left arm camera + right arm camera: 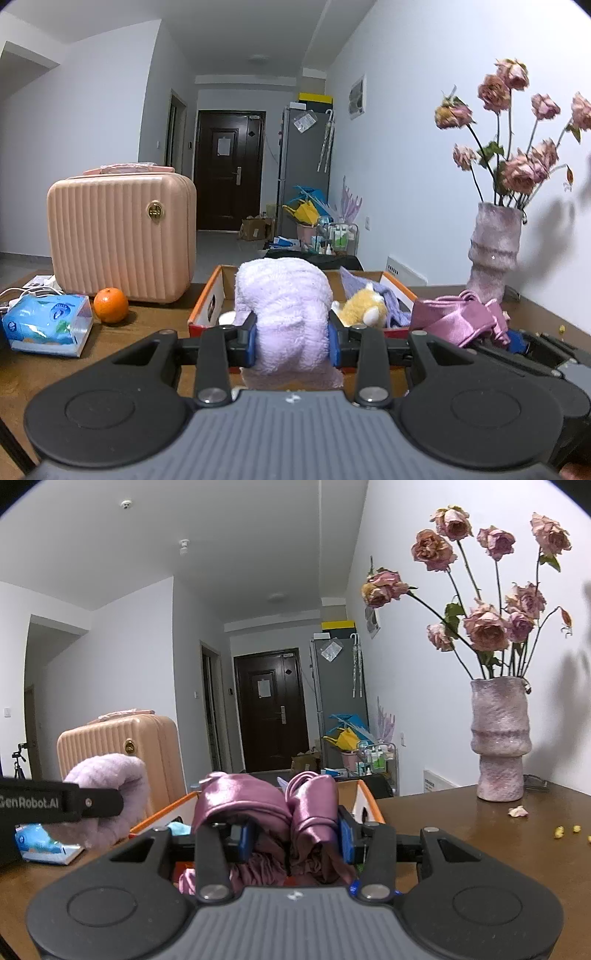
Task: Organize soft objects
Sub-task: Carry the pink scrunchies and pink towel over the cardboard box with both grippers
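Note:
My left gripper (292, 341) is shut on a fluffy lilac towel (284, 295) and holds it just in front of an orange-rimmed cardboard box (207, 295). The box holds a yellow plush toy (360, 308) and a lavender cloth (391, 299). My right gripper (295, 836) is shut on a bunched purple satin cloth (258, 801), above the box's near right corner (369, 805). The satin cloth also shows in the left wrist view (454, 317). The lilac towel and the left gripper's finger (88, 803) show at the left of the right wrist view.
On the brown table stand a pink ribbed suitcase (122, 232), an orange (110, 305), a blue tissue pack (46, 325) and a pink vase of dried roses (500, 738). A fallen petal (517, 811) and yellow crumbs (565, 830) lie near the vase.

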Tool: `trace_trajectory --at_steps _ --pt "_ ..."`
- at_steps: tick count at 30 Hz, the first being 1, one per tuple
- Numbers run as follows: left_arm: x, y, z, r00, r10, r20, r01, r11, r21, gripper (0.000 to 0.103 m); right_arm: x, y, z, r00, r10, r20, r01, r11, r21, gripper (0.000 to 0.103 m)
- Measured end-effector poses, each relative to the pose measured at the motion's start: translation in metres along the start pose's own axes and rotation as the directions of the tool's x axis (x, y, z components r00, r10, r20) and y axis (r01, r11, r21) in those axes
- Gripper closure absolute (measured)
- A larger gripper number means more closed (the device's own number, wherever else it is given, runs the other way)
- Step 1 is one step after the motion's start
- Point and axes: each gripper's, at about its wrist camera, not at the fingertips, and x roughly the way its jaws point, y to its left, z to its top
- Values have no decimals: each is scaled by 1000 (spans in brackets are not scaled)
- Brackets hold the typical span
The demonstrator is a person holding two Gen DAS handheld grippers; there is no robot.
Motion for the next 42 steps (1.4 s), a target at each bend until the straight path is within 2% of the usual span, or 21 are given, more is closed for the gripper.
trace_trajectory --at_steps 10,21,42 --pt "23 17 21 999 10 42 -8 999 -35 68 30 13 11 1000 7 12 -7 1000 1 60" --pt "60 21 28 999 8 34 -7 1000 -29 68 71 18 16 1000 7 2 -7 1000 22 60" --pt "125 30 37 1000 13 19 -12 1000 -24 68 137 30 15 1000 1 -16 -1 1000 -8 60"
